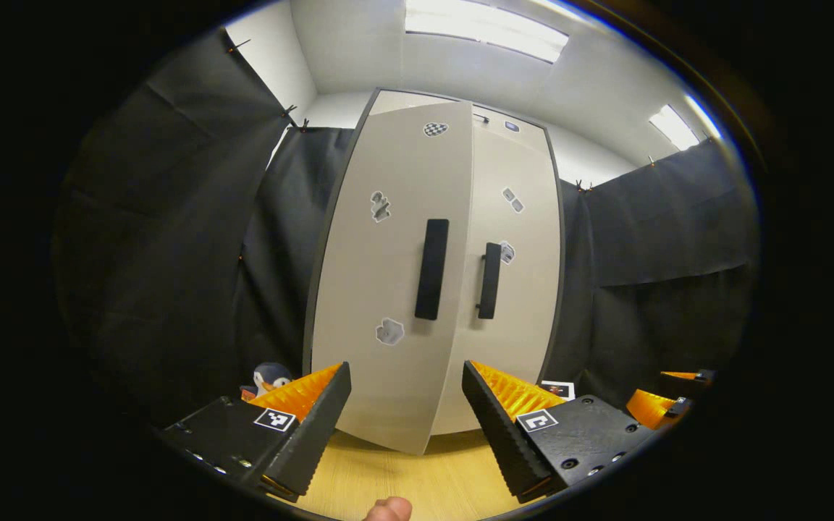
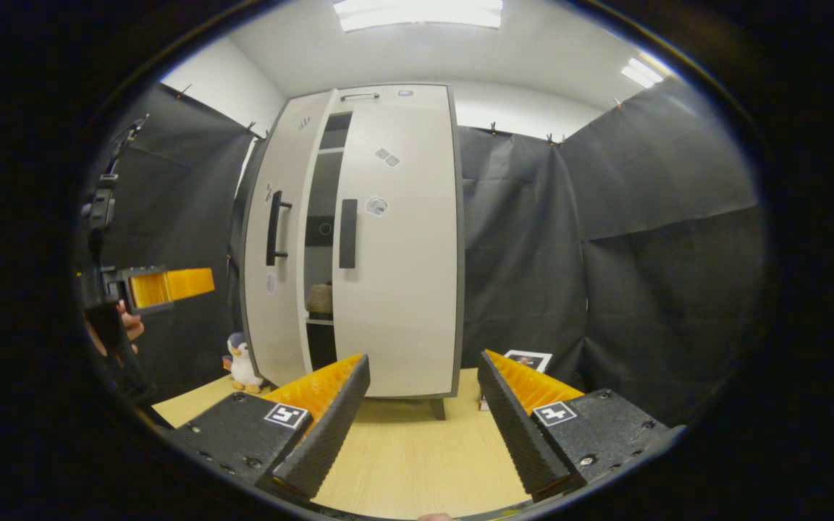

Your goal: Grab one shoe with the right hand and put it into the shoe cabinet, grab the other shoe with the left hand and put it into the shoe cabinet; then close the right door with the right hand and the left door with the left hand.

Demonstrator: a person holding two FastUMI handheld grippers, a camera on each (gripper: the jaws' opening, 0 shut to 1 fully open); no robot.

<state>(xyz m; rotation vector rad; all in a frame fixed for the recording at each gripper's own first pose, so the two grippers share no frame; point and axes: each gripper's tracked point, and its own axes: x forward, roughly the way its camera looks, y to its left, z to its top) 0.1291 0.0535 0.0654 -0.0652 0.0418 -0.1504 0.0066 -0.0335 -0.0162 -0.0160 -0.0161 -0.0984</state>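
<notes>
Left gripper view: left gripper (image 1: 406, 420) spread wide, nothing between the fingers, held above the wooden floor (image 1: 417, 481) facing the shoe cabinet (image 1: 435, 268). Left door (image 1: 388, 275) swung partly out toward the camera, its lower corner overhanging the floor; black handle (image 1: 432, 269) upright near its free edge. Right door (image 1: 515, 275) looks flush with the frame, own handle (image 1: 489, 281) just beside the seam. Toy penguin (image 1: 269, 378) at the cabinet's lower left, by the black cloth.

Right gripper view: right gripper (image 2: 423, 405) parted too, empty, set back from the cabinet (image 2: 359, 239). Right door (image 2: 399, 246) shut; left door (image 2: 276, 239) ajar, dark gap between showing shelves. Pale shape on a shelf inside (image 2: 320, 298), probably a shoe, too small to confirm. Left gripper (image 2: 163, 286) at far left, in a hand (image 2: 127, 329), near the left door. Penguin (image 2: 242, 362) on the floor beside the cabinet.
</notes>
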